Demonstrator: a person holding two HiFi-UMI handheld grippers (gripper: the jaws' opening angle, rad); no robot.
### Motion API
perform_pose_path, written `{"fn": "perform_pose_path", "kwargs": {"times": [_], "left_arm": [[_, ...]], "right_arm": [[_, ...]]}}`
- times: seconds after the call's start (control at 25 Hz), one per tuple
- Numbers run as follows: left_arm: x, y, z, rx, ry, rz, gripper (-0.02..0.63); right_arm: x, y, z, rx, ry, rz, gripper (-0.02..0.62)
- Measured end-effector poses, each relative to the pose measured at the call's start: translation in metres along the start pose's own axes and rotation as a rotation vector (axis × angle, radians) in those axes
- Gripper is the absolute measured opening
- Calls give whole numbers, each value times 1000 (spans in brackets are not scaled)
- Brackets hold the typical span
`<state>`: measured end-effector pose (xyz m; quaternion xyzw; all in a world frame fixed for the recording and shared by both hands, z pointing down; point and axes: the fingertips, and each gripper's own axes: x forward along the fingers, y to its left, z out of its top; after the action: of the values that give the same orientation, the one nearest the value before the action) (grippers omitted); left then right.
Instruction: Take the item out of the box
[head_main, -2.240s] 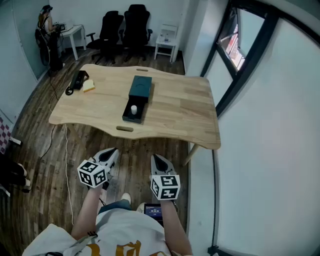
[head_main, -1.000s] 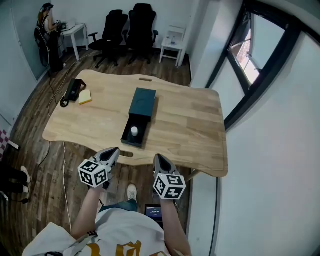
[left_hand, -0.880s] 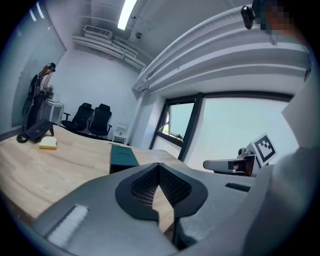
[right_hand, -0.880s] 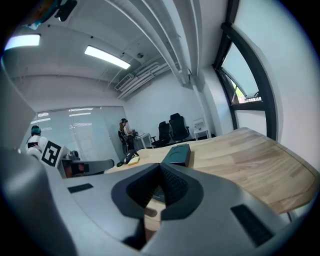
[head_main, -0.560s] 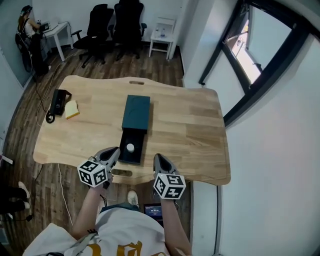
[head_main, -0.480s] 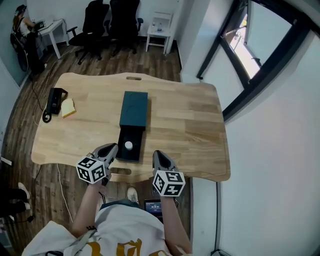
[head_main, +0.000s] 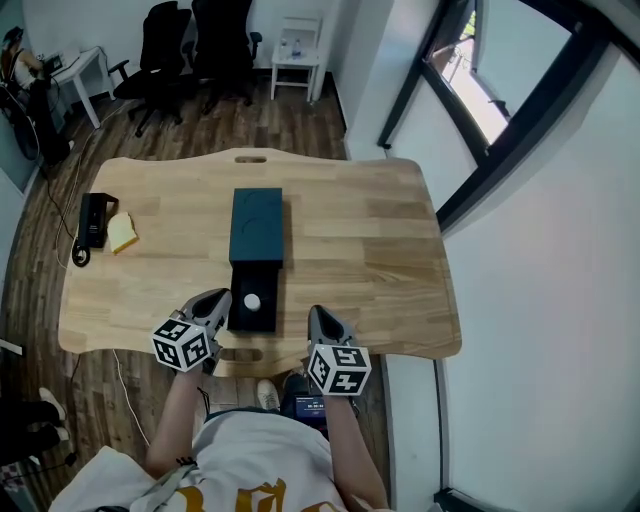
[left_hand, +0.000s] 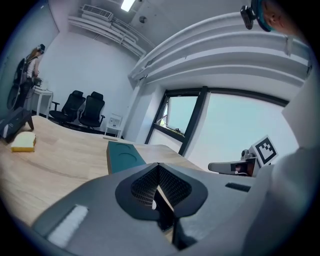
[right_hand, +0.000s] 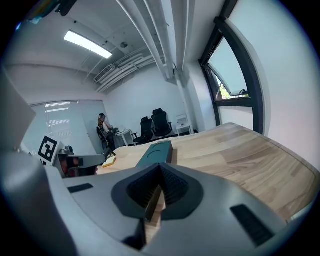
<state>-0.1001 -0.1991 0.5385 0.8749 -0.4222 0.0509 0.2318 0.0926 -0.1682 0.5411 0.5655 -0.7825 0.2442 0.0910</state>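
Observation:
A dark teal box lid (head_main: 256, 225) lies in the middle of the wooden table (head_main: 360, 250). Its black tray (head_main: 262, 314) is drawn out toward me, with a small white round item (head_main: 251, 301) in it. My left gripper (head_main: 221, 298) is over the table's near edge, just left of the tray, jaws shut and empty. My right gripper (head_main: 315, 315) is shut and empty too, a little to the tray's right. In the left gripper view the lid (left_hand: 122, 157) shows beyond the shut left gripper (left_hand: 159, 167). The right gripper view shows the lid (right_hand: 156, 152) past the shut right gripper (right_hand: 160, 176).
A black device (head_main: 92, 218) with a cable and a yellow pad (head_main: 124, 232) lie at the table's left end. Office chairs (head_main: 170, 45) and a small white table (head_main: 295, 50) stand behind. A wall and window (head_main: 480, 110) run along the right. A person (head_main: 20, 70) stands far left.
The table and box have come nearer in the head view. Both grippers, earlier over the floor short of the table, now reach its near edge on either side of the tray, still shut.

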Motion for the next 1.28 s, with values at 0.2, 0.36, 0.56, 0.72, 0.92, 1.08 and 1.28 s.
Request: {"fn": "perform_pose_path", "kwargs": {"times": [0.2, 0.36, 0.56, 0.72, 0.92, 1.08, 1.28], "left_arm": [[3, 7, 9, 13, -13, 18, 2], [6, 4, 2, 21, -1, 18, 2], [9, 5, -13, 28, 27, 43, 2], [12, 11, -25, 24, 34, 66, 3], [17, 14, -55, 15, 106, 74, 3], [24, 17, -75, 13, 173, 73, 23], [33, 22, -92, 9, 222, 77, 59]], "right_arm": [[10, 4, -1, -35, 7, 16, 6], [15, -1, -4, -32, 9, 21, 6], [18, -3, -14, -30, 35, 35, 6], [21, -5, -24, -41, 64, 37, 6], [25, -11, -42, -47, 108, 33, 6], [29, -12, -55, -44, 137, 35, 6], [33, -13, -69, -62, 177, 44, 6]]}}
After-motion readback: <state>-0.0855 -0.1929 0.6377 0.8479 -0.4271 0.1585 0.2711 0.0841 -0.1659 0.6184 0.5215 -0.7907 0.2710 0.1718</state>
